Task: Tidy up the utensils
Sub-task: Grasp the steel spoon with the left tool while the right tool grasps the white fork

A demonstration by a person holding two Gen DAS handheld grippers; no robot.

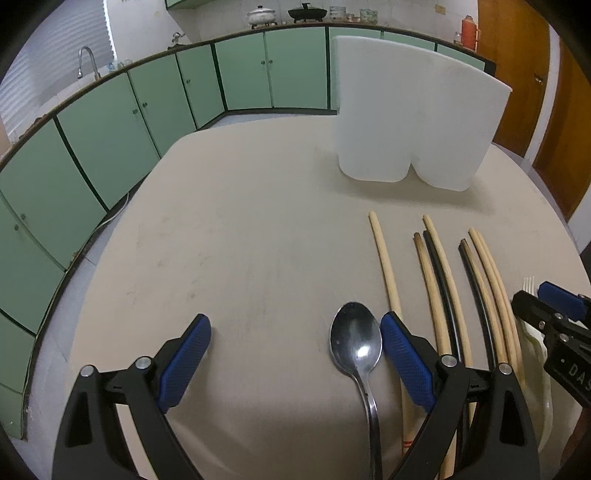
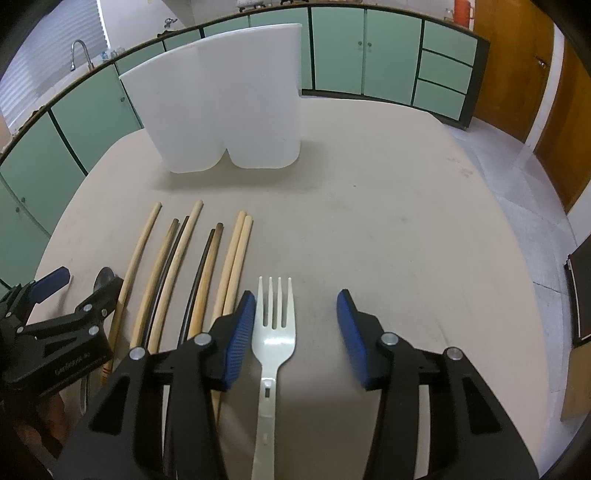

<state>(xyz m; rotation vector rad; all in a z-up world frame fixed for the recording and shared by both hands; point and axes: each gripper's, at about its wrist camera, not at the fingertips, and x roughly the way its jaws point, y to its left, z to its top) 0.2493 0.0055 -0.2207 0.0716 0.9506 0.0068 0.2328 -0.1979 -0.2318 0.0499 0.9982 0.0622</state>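
A metal spoon [image 1: 356, 341] lies on the beige table [image 1: 240, 240] between the fingers of my left gripper [image 1: 295, 325], close to the right pad; the jaws stand wide open. A white plastic fork [image 2: 275, 332] lies between the fingers of my right gripper [image 2: 296, 299]. The left pad is nearly at the fork's edge, the right pad well clear, so it is open. Several wooden and dark chopsticks [image 2: 177, 258] lie side by side between the two grippers. A white two-compartment holder [image 2: 229, 103] stands upright beyond them.
Green cabinets [image 1: 110, 122] curve around the far side under a counter with a faucet [image 1: 86, 59] and pots [image 1: 262, 14]. A brown wooden door [image 2: 524, 66] is at the right. A dark object [image 2: 580, 295] sits past the table's right edge.
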